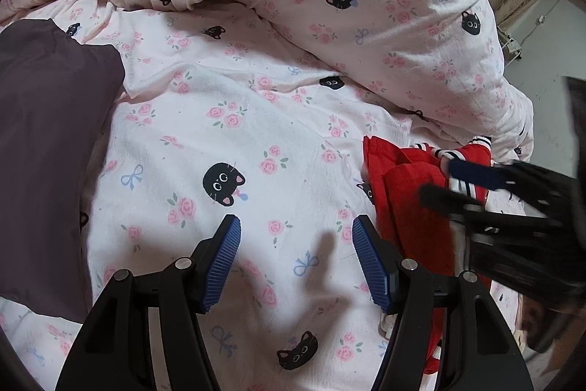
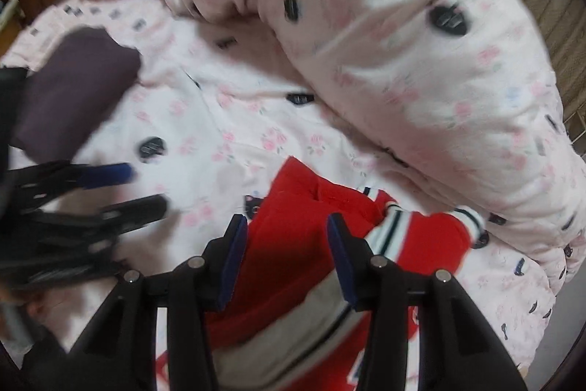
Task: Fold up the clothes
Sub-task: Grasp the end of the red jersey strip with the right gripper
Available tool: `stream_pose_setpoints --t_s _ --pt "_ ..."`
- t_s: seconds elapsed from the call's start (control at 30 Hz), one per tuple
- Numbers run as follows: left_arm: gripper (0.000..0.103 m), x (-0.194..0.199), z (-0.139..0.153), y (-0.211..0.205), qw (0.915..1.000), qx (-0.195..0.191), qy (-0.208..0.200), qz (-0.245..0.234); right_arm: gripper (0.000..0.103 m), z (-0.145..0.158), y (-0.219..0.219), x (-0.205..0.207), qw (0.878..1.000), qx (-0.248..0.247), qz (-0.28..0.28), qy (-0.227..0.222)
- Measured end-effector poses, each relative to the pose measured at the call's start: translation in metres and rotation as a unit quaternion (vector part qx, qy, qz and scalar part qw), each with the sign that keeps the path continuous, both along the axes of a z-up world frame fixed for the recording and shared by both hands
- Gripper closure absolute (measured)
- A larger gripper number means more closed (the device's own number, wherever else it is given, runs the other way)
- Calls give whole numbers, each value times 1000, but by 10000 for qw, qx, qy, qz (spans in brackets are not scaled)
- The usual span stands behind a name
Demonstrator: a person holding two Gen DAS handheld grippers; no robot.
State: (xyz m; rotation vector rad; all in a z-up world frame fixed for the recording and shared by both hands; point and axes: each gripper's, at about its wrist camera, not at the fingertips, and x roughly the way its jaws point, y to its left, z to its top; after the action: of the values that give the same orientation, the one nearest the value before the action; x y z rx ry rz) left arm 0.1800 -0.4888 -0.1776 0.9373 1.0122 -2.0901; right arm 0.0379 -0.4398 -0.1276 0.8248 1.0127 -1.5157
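Pink bedding printed with roses, bows and black cat faces covers the whole work surface, a flat bedsheet (image 1: 256, 141) that serves as the folding area, and everything else is best placed against the red garment (image 1: 406, 200) lying on it. Far to the left of that garment sits a dark purple cloth (image 1: 51, 141), lying in a flat, squared block, which reads as a piece already folded and set aside well apart from the red one so the middle stays free. Nearer, but not touching the red fabric, the left gripper (image 1: 296, 259) hovers over bare sheet with its blue-padded jaws spread wide and nothing between them; it seems parked just beside the garment's left edge, ready to take a corner once one is offered. The red garment itself lies crumpled, with white-and-dark striped trim bunched at its far side, so no fold looks started on it. Directly over it the right gripper (image 2: 287, 262) points down with its jaws wide apart and empty, red cloth showing in the gap below them; the heavy blur in the right wrist view suggests it is in motion, probably reaching for a hem or the striped band. Behind and to the right of the garment a bulky rolled duvet (image 1: 366, 6) in the same print is heaped up, likely pushed back to make room
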Motion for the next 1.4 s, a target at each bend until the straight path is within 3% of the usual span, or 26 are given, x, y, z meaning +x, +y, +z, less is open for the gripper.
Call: stream_pose_setpoints --t_s 0.13,0.17,0.2,0.23,0.3,0.53,0.63,0.77,0.97,1.07,1.1,1.17,1.2,1.23,1.3,1.4 --pt "45 0 0 -1 10000 17 21 -10 61 -26 -17 -8 9997 173 -119 -97" --pt "45 0 0 -1 10000 23 25 -16 68 -31 -20 -11 9995 249 -173 -111" --pt "45 0 0 -1 10000 30 30 -22 93 -33 -20 -13 9992 324 -208 -120" --pt "45 0 0 -1 10000 37 34 -28 100 -31 -19 -15 9991 310 -211 -177" --pt "45 0 0 -2 10000 51 58 -37 100 -25 -17 -18 9990 270 -215 -282" --pt "45 -1 0 -2 9999 76 84 -33 100 36 -13 -26 9970 -502 -269 -533" --pt "45 -1 -1 -2 9999 75 72 -29 100 45 -26 -26 9955 -627 -282 -653" --pt "45 -2 -2 -2 10000 77 52 -27 100 29 -44 -22 9960 -480 -330 -672" --pt "45 -4 -4 -1 9999 70 6 -90 98 -24 -59 -20 9973 92 -410 -598" --pt "45 -5 -5 -1 9999 69 -12 -119 97 -26 -55 -23 9972 89 -412 -620" --pt "45 -5 -5 -1 9999 77 -5 -118 95 -22 -53 -24 9971 1 -420 -629" --pt "45 -5 -6 -2 9999 113 28 -117 76 0 -42 -32 9954 -385 -490 -725" --pt "45 -5 -7 -2 9998 134 53 -123 51 11 -32 -36 9939 -610 -525 -758" --pt "45 -5 -7 -2 9998 154 73 -134 33 22 -22 -40 9918 -835 -559 -790" --pt "45 -7 -8 -1 9997 171 57 -165 26 40 -6 -49 9877 -1144 -593 -890" --pt "45 -12 -12 3 9990 284 151 -308 26 57 17 -67 9822 -1337 -731 -1095"
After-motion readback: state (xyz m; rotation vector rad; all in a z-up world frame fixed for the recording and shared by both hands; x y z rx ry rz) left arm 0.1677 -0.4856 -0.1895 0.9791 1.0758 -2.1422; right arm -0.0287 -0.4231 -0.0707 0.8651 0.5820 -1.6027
